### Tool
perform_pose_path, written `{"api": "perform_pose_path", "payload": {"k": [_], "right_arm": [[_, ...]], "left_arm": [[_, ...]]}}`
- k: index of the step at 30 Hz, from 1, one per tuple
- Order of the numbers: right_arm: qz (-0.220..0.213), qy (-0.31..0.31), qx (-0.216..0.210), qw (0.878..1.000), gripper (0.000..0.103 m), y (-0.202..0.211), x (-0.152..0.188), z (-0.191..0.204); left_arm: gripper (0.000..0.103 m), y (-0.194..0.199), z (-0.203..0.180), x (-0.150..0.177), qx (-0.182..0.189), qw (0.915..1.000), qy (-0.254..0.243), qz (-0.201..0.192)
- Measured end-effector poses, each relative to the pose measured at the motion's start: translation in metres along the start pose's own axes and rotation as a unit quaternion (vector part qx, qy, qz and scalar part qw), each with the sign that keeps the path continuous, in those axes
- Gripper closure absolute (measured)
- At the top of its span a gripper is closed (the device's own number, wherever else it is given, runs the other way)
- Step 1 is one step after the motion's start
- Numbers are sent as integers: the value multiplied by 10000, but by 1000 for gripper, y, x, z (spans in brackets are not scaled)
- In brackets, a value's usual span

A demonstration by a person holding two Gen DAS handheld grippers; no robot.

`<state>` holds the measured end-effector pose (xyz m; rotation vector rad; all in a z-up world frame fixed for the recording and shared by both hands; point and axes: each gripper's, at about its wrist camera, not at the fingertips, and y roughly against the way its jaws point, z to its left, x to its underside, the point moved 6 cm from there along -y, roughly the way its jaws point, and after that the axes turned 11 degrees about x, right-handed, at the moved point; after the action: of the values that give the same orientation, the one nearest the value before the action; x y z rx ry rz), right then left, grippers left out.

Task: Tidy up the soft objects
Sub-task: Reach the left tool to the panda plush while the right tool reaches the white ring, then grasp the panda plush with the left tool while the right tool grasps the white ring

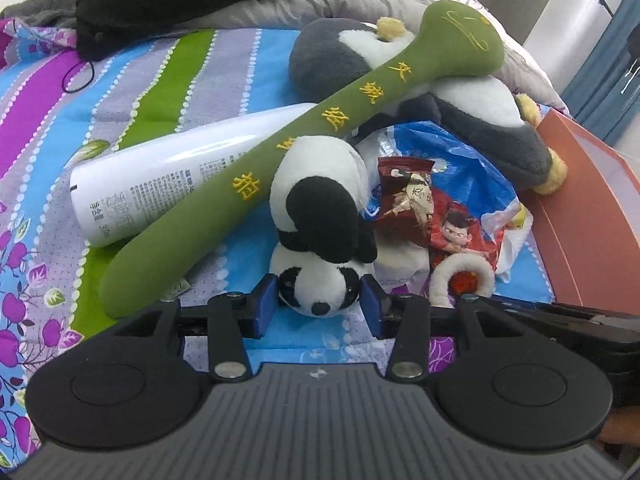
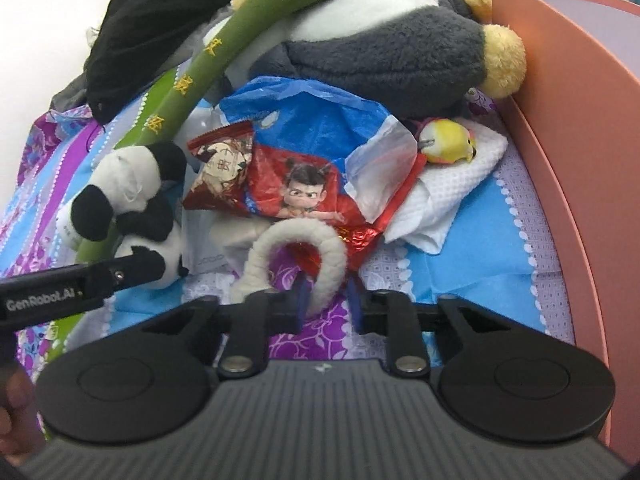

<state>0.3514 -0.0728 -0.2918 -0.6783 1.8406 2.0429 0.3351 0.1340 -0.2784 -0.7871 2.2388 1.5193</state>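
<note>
Left gripper (image 1: 318, 302) has its blue pads on either side of the panda plush (image 1: 320, 216) head — clamped on it, pads touching both cheeks. Panda lies head-down toward the camera, body under the long green plush stick (image 1: 280, 152), which runs from 7 o'clock up to 1 o'clock across the pile. White bottle (image 1: 168, 176) lies on its side at 10 o'clock, partly under the stick. Grey-and-white penguin plush (image 1: 460, 92) sits at 1 o'clock, stick's head resting on it.

Right gripper (image 2: 326, 300) is closed around one end of the cream fabric ring (image 2: 300, 248), pads pressing it from both sides. Ring lies on the floral bedsheet (image 2: 460, 240), its far arc over the red snack wrapper (image 2: 304, 184). Blue plastic bag (image 2: 316, 120) at 12 o'clock, small yellow toy (image 2: 446, 140) on a white waffle cloth (image 2: 460, 184) at 2 o'clock, orange panel (image 2: 568, 120) along the right edge. Left gripper's finger enters at 9 o'clock, against the panda
</note>
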Motion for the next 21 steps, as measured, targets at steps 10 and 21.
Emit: {"api": "perform_pose_path", "payload": {"k": [10,21], "right_arm": [[-186,62,-15,9998,91,24,5,-1],[-267,-23,-61,9996,91,75,23,-7]], "left_arm": [[59,19,-7,4,-29,9997,-151,-167],[61,68,-26,45,52,9999,-68,-130]]}}
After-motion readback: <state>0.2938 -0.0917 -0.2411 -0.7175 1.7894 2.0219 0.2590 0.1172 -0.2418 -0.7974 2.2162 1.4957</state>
